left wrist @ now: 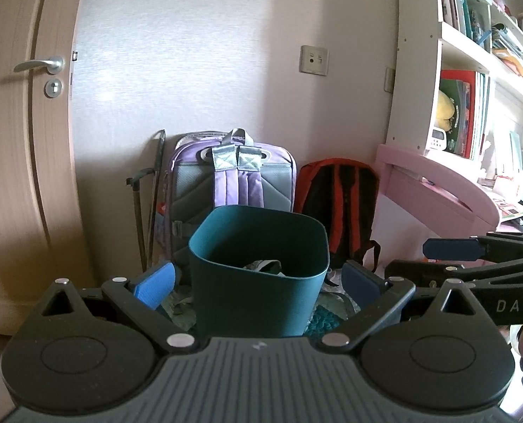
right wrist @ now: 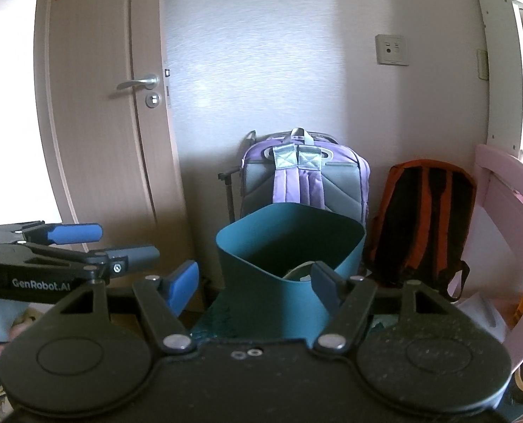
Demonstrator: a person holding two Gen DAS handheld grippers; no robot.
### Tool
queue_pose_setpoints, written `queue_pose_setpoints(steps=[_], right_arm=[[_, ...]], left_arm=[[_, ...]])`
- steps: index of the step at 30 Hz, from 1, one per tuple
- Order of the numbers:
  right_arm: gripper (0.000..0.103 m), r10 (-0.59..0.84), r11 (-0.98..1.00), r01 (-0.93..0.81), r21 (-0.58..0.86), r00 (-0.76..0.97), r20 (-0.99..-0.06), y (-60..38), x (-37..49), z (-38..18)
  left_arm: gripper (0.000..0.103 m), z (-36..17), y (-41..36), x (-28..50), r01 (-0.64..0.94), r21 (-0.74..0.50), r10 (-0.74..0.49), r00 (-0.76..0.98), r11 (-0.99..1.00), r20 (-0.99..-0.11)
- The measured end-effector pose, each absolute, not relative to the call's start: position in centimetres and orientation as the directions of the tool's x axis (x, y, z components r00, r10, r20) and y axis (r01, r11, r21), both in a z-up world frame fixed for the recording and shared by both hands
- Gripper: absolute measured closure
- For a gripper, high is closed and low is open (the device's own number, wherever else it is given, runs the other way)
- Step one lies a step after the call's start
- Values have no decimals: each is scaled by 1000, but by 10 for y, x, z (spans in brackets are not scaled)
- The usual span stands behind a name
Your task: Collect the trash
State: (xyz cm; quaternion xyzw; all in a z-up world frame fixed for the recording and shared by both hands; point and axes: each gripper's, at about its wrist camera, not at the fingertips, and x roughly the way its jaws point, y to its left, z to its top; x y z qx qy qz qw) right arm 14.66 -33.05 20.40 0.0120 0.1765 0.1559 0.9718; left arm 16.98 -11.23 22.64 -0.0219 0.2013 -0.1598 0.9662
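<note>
A teal trash bin (left wrist: pixel 257 275) stands on the floor straight ahead, with grey crumpled trash (left wrist: pixel 263 267) lying inside it. My left gripper (left wrist: pixel 257 285) is open and empty, its blue fingers to either side of the bin's near wall. In the right wrist view the same bin (right wrist: pixel 289 282) is ahead, and my right gripper (right wrist: pixel 254 287) is open and empty in front of it. The right gripper also shows at the right edge of the left wrist view (left wrist: pixel 451 257), and the left gripper at the left edge of the right wrist view (right wrist: pixel 103 243).
A purple backpack (left wrist: pixel 231 183) and an orange-and-black backpack (left wrist: pixel 337 204) lean on the wall behind the bin. A closed door (left wrist: pixel 25 141) is at left. A pink desk (left wrist: pixel 444 190) and bookshelf (left wrist: pixel 472 70) are at right. A teal mat (left wrist: pixel 323 320) lies under the bin.
</note>
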Motion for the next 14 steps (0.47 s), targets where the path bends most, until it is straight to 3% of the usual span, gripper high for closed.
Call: queue_pose_setpoints(steps=[14], right_arm=[[32,326,945,-318,79,880,-345,-328,144,203]], left_arm=[[1,224,-113,167,284,-102,-301,875,953,-379]])
